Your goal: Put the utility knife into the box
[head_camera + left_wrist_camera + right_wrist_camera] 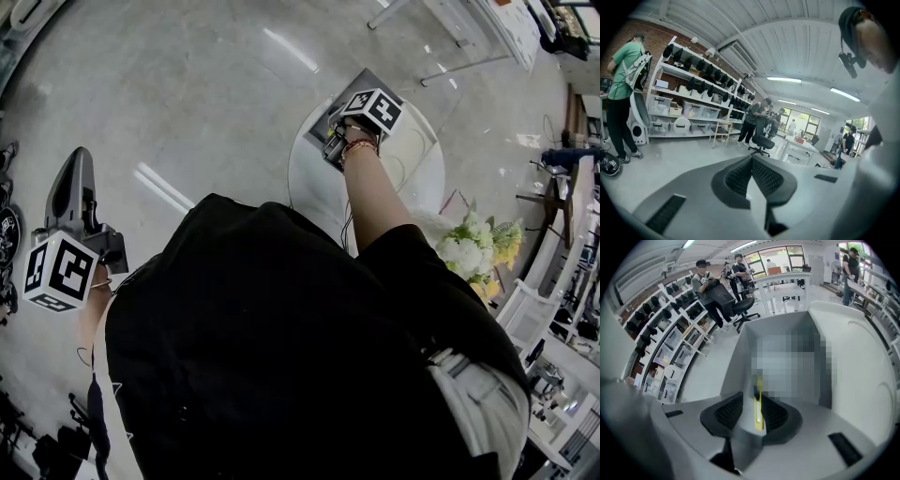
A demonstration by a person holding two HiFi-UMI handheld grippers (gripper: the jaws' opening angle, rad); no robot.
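Observation:
The yellow utility knife (759,411) stands on edge between the jaws of my right gripper (752,401), close against the right pad, with a gap to the left pad; the jaws are open. Its tip points down into the grey open box (787,329) just beyond the jaws. In the head view the right gripper (335,142) hangs over that box (364,82) on a round white table (314,173); the knife is hidden there. My left gripper (79,159) is held off to the left over the floor, shut and empty, its tips (751,161) together.
A bunch of white and yellow flowers (480,246) lies right of the table. White desks (487,28) stand at the far right. Storage shelves (689,108), an office chair (761,143) and several standing people (621,93) fill the room to the left.

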